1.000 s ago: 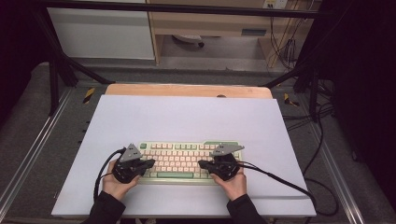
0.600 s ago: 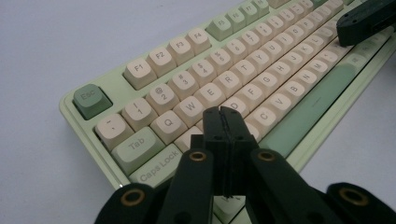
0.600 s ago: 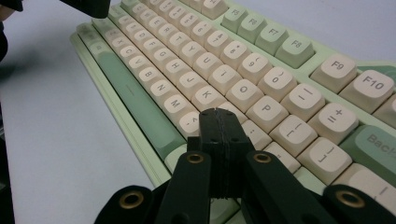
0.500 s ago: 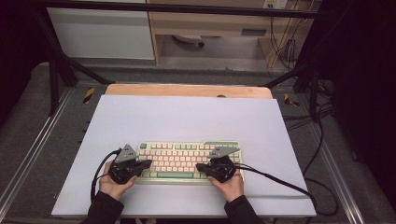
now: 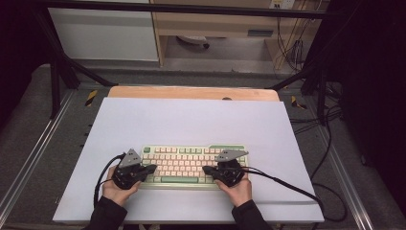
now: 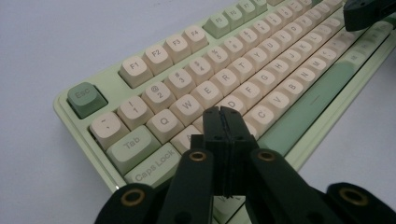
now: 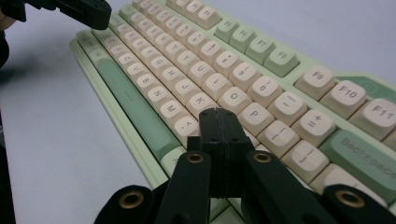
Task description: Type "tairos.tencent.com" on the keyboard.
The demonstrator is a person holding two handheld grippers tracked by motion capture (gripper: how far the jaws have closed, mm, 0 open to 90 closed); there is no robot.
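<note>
where the white tabletop (image 5: 191, 120) nears the person, a green keyboard (image 5: 191, 163) lies; left gripper (image 6: 223, 122) and right gripper (image 7: 218, 122), jaws pressed together, hover over its opposite ends; cables (image 5: 306, 191) trail right.

Matt plastic keyboard (image 5: 191, 165) on smooth white sheet (image 5: 191, 124).

Even overhead light on white table (image 5: 191, 120) — surroundings dim, near black. High view soft. Gripper views: far keyboard (image 6: 289, 42) keys blurred, faint shadows.
</note>
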